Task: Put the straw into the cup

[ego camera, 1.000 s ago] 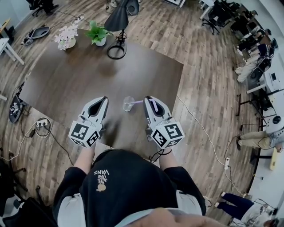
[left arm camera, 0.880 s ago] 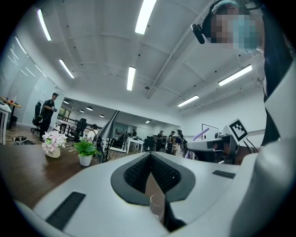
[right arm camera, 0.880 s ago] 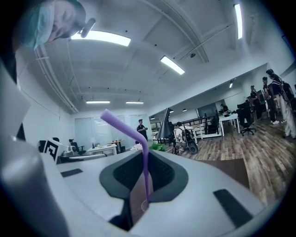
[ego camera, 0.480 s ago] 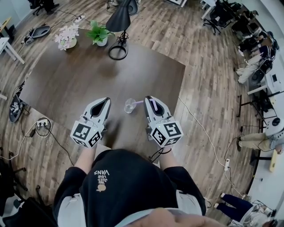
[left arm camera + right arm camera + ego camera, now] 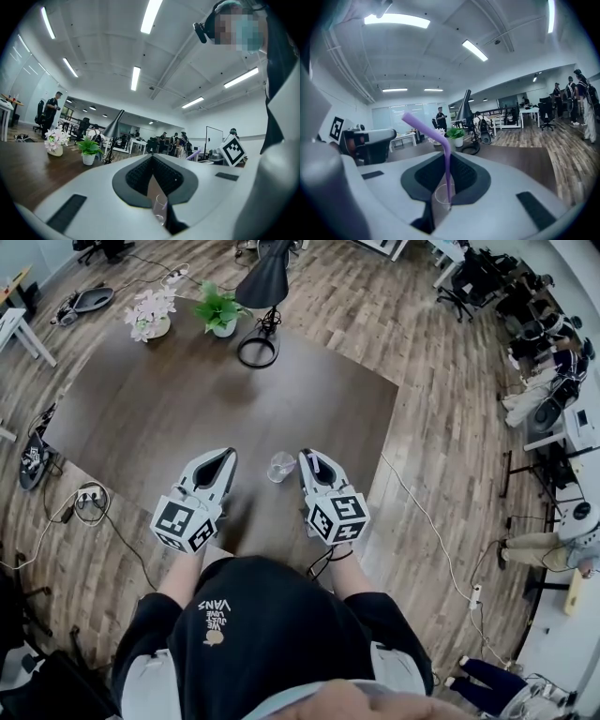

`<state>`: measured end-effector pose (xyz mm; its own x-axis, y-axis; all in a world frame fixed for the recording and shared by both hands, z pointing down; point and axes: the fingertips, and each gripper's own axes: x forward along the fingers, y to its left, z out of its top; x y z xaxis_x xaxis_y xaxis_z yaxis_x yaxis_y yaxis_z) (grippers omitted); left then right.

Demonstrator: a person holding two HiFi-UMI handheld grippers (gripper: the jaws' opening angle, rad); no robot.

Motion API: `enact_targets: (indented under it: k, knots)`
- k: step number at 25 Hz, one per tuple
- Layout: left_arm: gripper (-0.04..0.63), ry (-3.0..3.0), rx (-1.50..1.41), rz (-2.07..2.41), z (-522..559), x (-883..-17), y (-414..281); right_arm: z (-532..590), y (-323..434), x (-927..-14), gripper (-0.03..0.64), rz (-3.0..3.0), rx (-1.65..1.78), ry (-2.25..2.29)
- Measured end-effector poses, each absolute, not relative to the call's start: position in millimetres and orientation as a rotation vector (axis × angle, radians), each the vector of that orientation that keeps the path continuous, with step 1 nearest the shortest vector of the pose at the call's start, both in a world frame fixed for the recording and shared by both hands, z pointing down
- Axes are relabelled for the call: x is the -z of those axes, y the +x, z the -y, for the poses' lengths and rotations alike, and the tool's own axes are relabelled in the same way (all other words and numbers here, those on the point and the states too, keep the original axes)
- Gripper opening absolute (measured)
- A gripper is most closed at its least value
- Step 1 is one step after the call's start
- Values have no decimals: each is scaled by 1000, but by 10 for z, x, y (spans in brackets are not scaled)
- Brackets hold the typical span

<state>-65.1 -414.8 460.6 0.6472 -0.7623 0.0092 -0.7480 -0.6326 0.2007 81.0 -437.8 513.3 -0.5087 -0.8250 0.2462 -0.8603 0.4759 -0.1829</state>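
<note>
— Straw whereabouts?
— Pinched upright between the pads of the right gripper (image 5: 450, 157), at lower centre of the right gripper view. Shows as a purple bendy straw (image 5: 447, 166), with the bent top leaning toward the upper left.
— And the lower end?
— Overlaps the rim of the clear plastic cup (image 5: 439, 206) in that view; cannot tell whether inside or only in front.
— Cup position from above?
— Stands upright on the dark brown table (image 5: 169, 418), near the front edge, at the centre of the head view. Sits between the two gripper tips: just left of the right gripper, a little apart from the left gripper (image 5: 227, 455).
— Left fingers?
— Pressed together at the tips, with nothing pinched. Leave only a narrow slit lower down, with table and cup showing through.
— Anything else on the table?
— At the far end, toward the top of the head view: a black desk lamp (image 5: 265, 287), a green potted plant (image 5: 218, 310) and a pot of white flowers (image 5: 150, 313). Off the table, at the left edge: a power strip (image 5: 89, 498) on the wooden floor (image 5: 422, 352).
</note>
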Motion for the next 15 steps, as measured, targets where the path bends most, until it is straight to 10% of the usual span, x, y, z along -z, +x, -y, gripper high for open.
enact_targets:
  k: [15]
  knots:
    - [11,2670,118,1239,4083,-4616,-678,4289,580,-5195,140,2608,-457,1372]
